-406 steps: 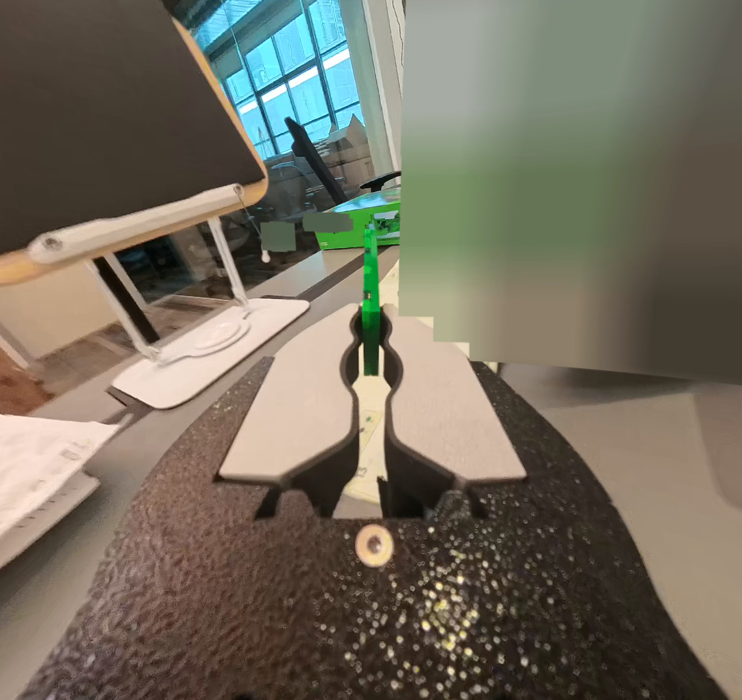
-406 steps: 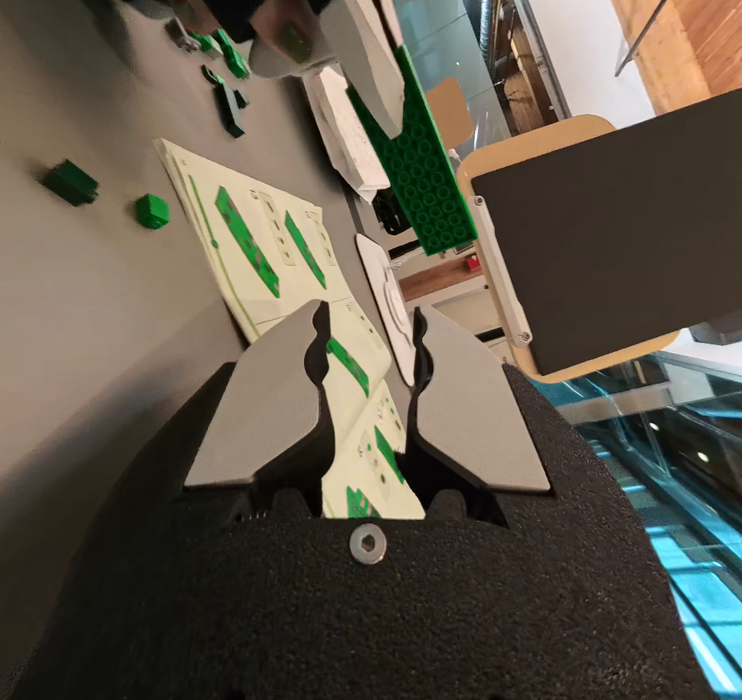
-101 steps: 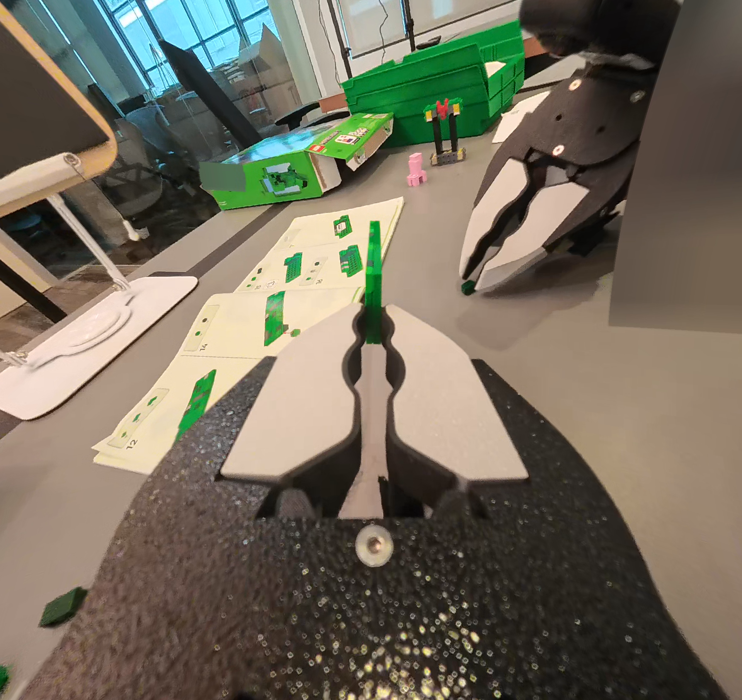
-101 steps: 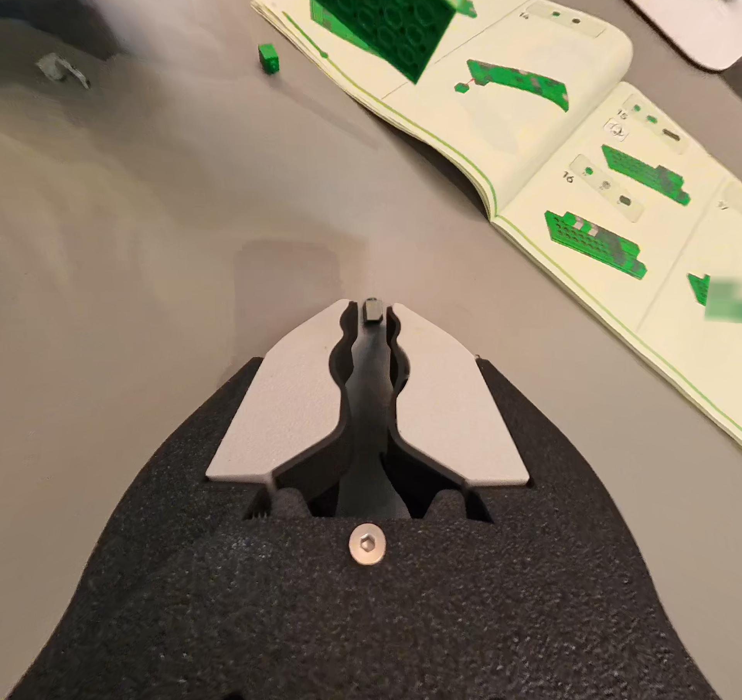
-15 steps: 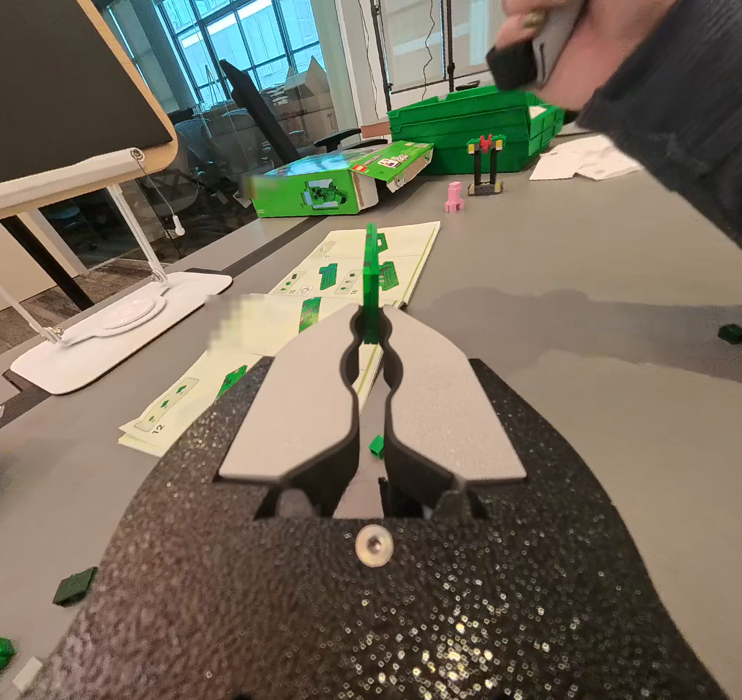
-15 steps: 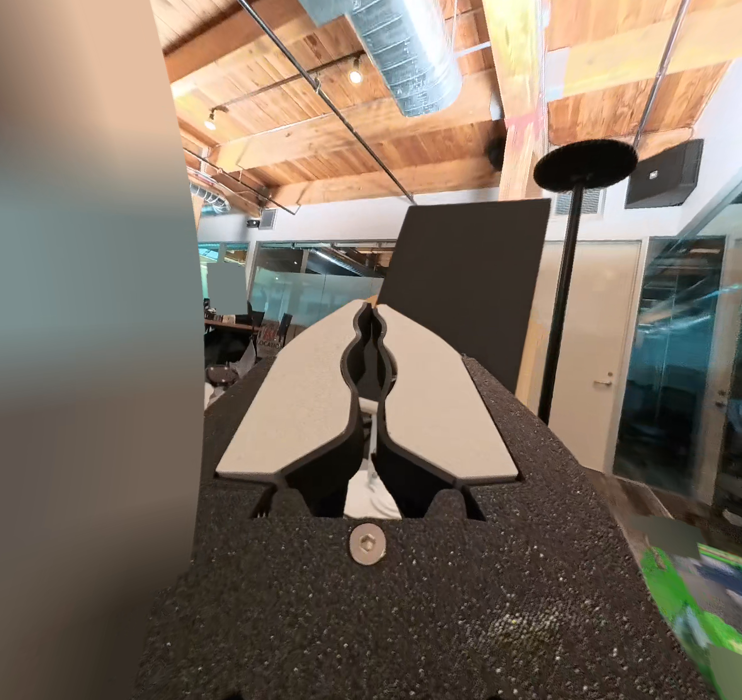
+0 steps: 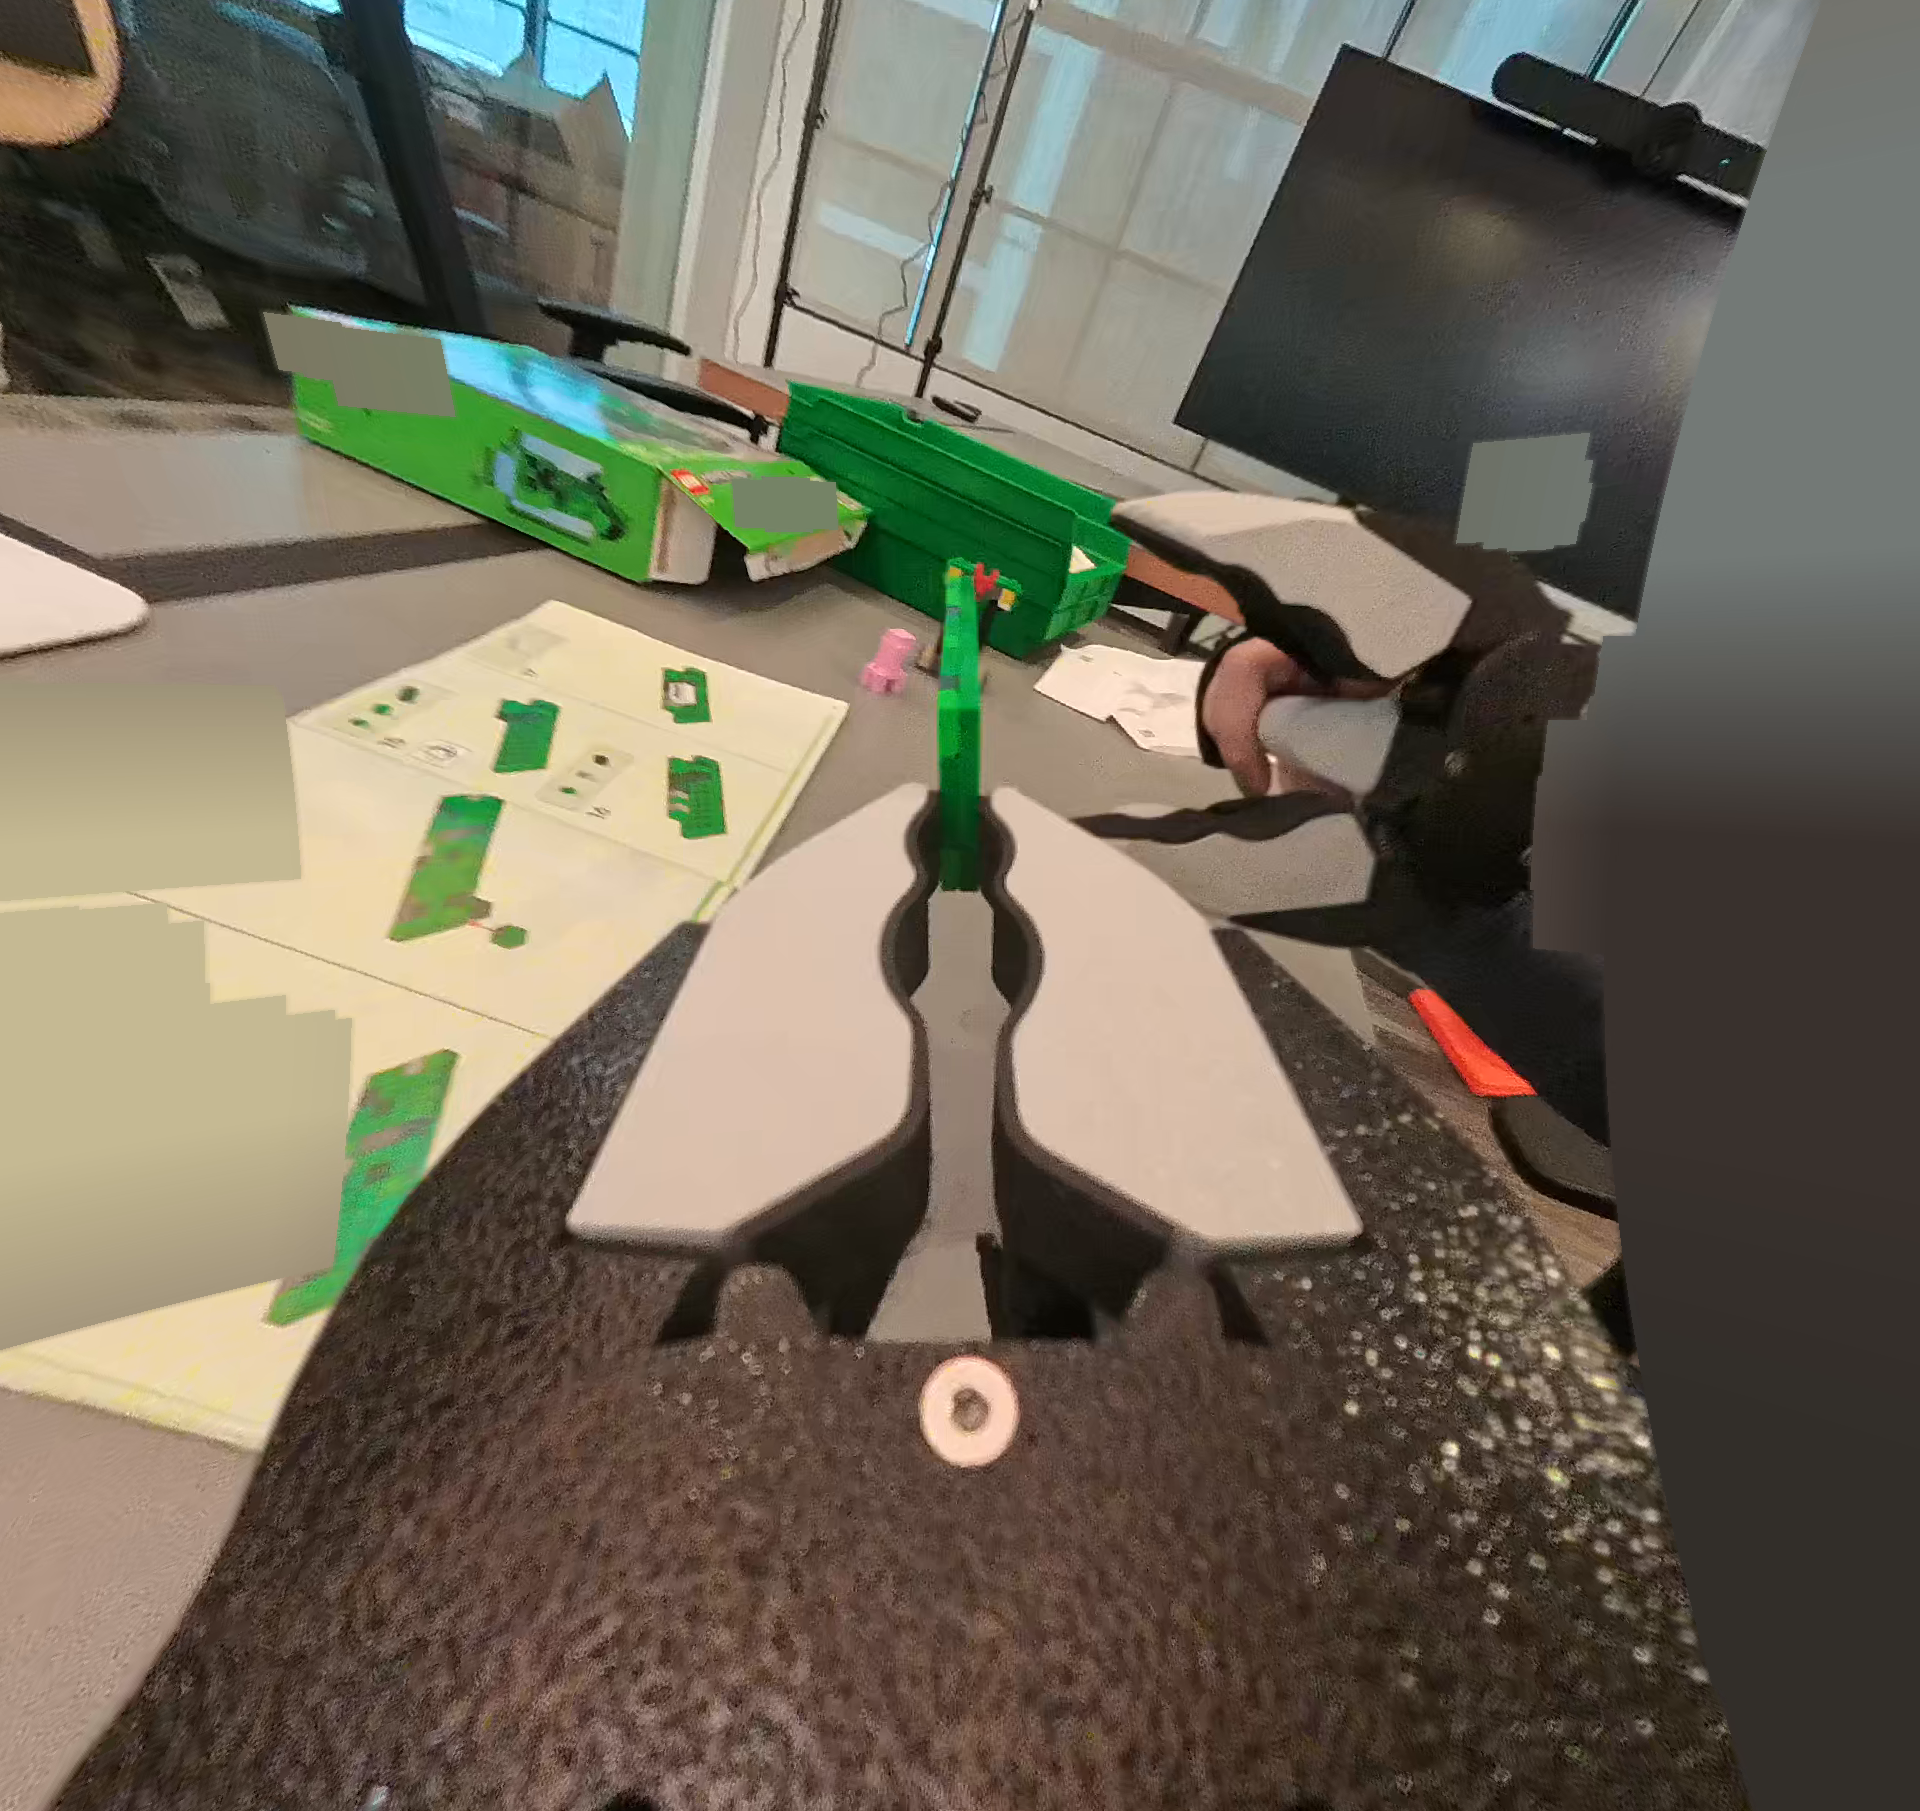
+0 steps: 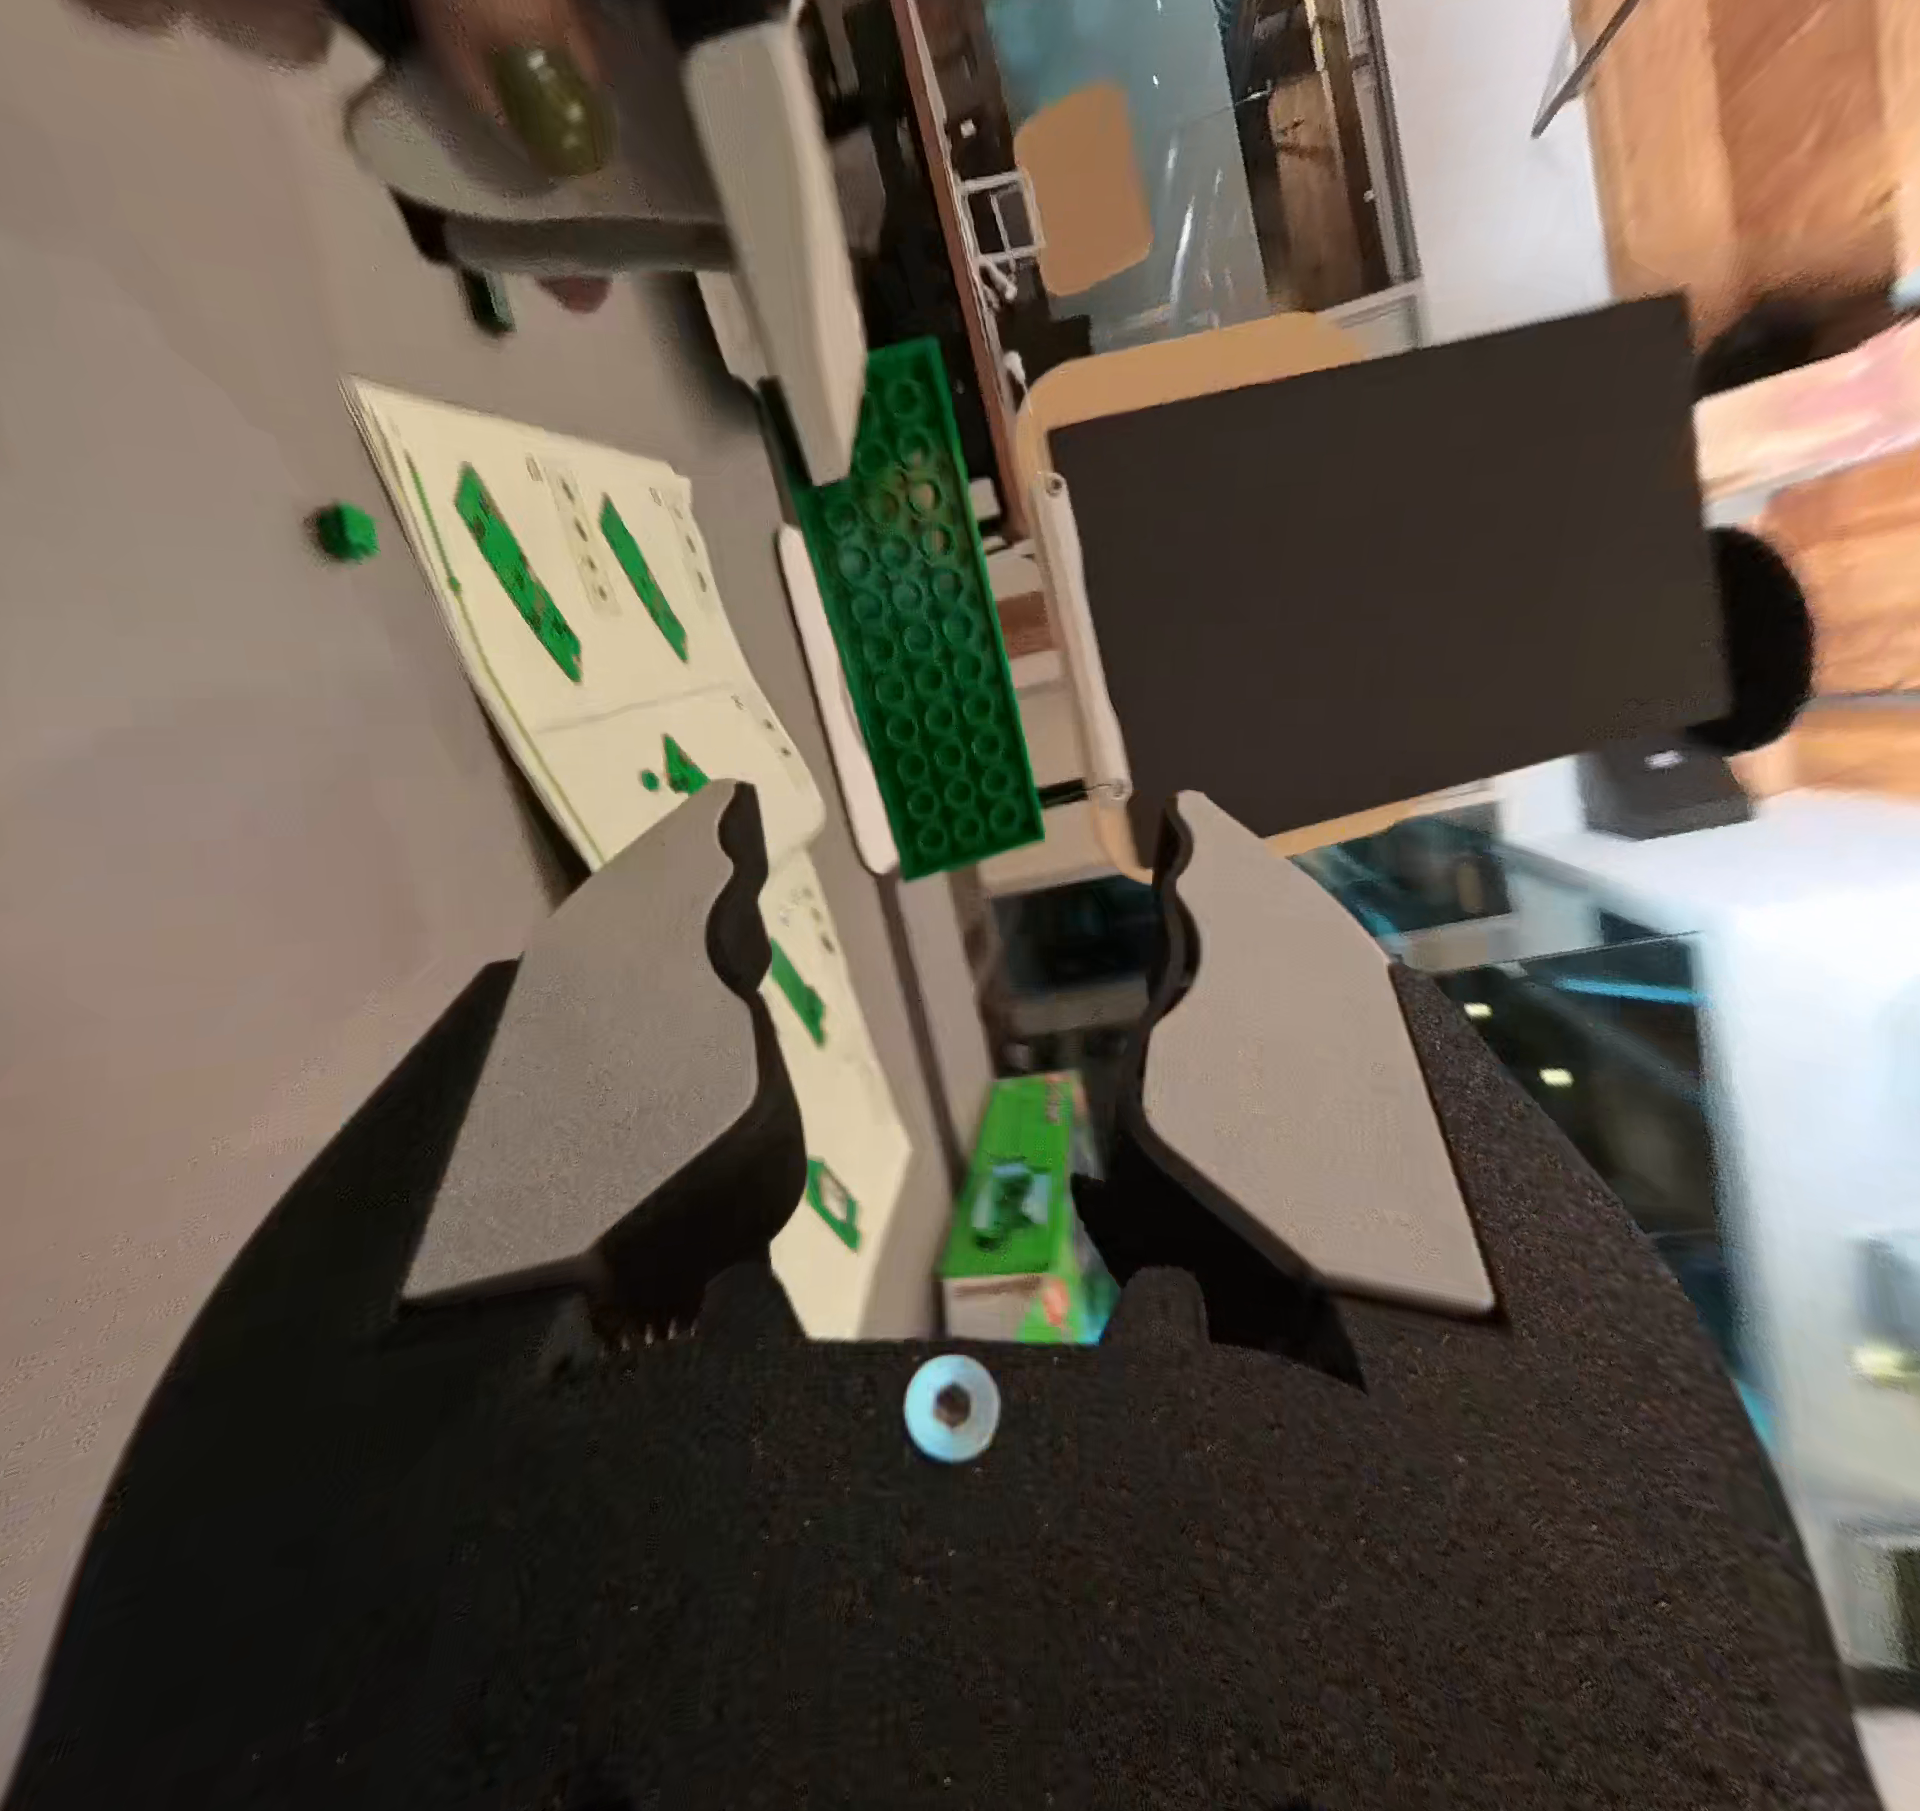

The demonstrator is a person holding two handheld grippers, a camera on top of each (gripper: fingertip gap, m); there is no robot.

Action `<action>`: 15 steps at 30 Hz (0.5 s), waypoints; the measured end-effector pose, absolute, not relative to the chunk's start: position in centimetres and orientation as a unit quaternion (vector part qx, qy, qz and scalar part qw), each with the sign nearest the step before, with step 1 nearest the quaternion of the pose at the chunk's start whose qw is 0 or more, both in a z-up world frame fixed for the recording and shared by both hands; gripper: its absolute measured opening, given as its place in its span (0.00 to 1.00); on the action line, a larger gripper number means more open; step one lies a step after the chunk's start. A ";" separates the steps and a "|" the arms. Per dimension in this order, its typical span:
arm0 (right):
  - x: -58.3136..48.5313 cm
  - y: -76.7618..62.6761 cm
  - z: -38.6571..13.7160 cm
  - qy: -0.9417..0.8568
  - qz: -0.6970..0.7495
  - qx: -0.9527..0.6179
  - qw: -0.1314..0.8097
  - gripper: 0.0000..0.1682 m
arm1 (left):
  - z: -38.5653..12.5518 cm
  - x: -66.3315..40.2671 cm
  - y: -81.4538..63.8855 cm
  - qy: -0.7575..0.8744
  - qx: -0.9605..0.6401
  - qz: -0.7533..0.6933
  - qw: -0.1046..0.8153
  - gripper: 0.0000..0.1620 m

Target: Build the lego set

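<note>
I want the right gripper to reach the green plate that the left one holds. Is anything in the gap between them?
Nothing visible. In the right wrist view the right gripper is open and aimed toward the green plate, clamped on edge by the left gripper, with only air in between. The instruction booklet lies flat on the table, off to the side.

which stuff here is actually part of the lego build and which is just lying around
Part of the build:
- green plate, clamped in the left tongs
- right tongs, open and empty
- instruction booklet
- loose green brick
- green set box

Lying about:
- pink figure
- green bins
- loose paper
</note>
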State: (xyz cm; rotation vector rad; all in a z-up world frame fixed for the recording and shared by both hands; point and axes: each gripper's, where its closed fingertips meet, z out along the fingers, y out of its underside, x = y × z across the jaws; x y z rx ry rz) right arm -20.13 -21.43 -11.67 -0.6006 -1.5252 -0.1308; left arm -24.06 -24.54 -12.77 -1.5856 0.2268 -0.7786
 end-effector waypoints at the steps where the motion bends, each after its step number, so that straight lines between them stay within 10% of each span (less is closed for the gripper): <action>1: -20.3 -21.5 -11.7 -0.680 -0.082 -0.256 0.682 0.43 | -12.9 -23.7 -24.6 0.102 -0.697 -0.344 0.621 0.03; 15: -20.4 -20.0 -12.4 -0.650 -0.241 -0.192 0.694 0.31 | -12.5 -22.1 -25.7 0.146 -0.698 -0.331 0.617 0.04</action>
